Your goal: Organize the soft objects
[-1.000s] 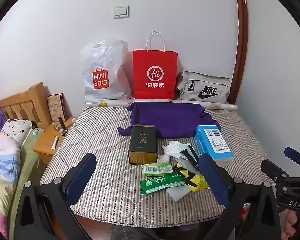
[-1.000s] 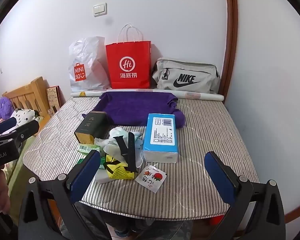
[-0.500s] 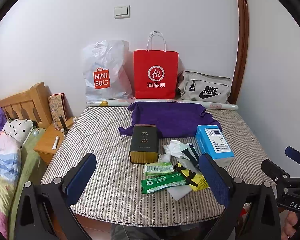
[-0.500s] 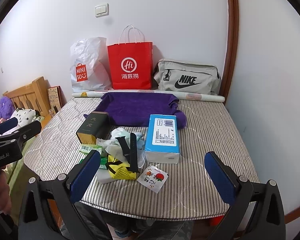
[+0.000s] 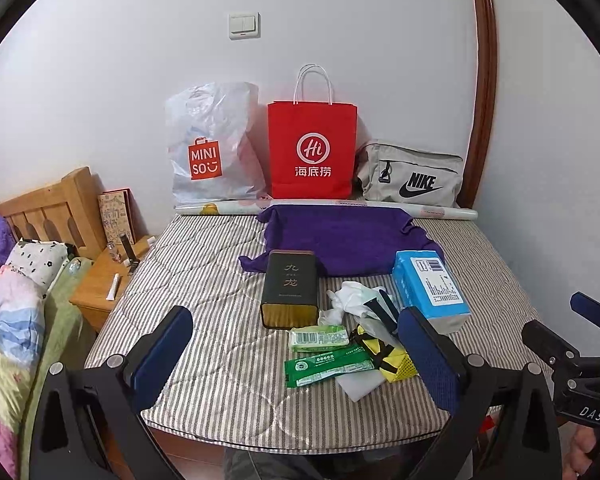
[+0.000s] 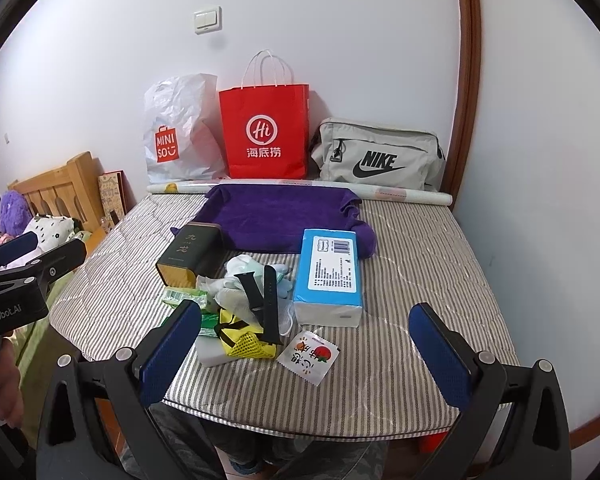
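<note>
We find the striped mattress (image 5: 204,280) at frame centre, purple towel (image 5: 340,236) spread beyond, soft clutter (image 6: 256,304) heaped lower centre, likely awaiting sorting. Left gripper (image 5: 296,356) and right gripper (image 6: 304,356): 2 fingers spread wide, empty.

"MINISO" marks the white plastic bag (image 5: 212,148), "Hi" the red paper bag (image 5: 312,152), "NIKE" the grey pouch (image 5: 414,178).
</note>
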